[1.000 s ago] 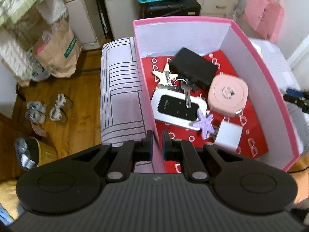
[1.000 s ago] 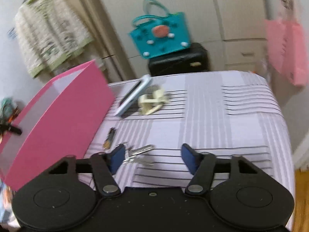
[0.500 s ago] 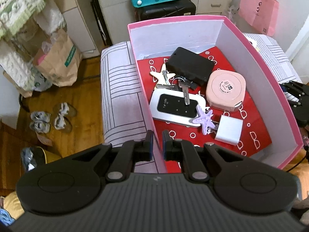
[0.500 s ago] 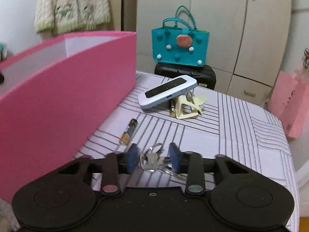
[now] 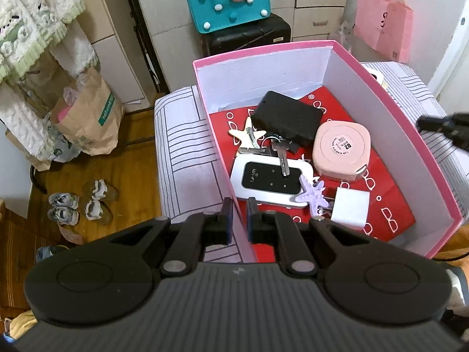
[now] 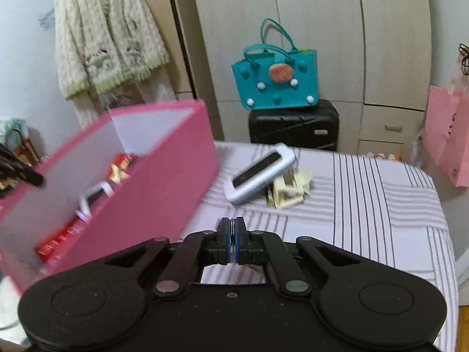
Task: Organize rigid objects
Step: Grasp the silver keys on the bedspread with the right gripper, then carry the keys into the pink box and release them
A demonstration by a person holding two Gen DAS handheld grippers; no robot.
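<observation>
Keys [image 6: 233,236] sit clamped between the pads of the right hand-held gripper [image 6: 233,242]: only a thin metal edge shows in the gap, and its jaws have just been closing on the bunch. Most of the bunch is hidden below the fingers.

Step in hand, as judged: carry the keys to the pink box [image 6: 164,182] and release them inside.
- Keep the jaws tight during the carry; the grip is on a thin edge and the bunch may swing or slip.
- Clear the near wall of the box before moving over it, since the wall stands just left of the gripper.
- Release over a bare part of the red lining, away from the Wi-Fi router [image 5: 271,182] and the pink case [image 5: 341,152].

The left hand-held gripper [image 5: 239,215] has its jaws narrow, pinching the near wall of the box [image 5: 410,135]; this steadies the box and should be maintained.

A silver device [image 6: 261,173], a cream clip [image 6: 290,190] and a partly hidden object beneath them lie ahead of the right gripper on the striped tabletop [image 6: 366,205], well apart from it.
</observation>
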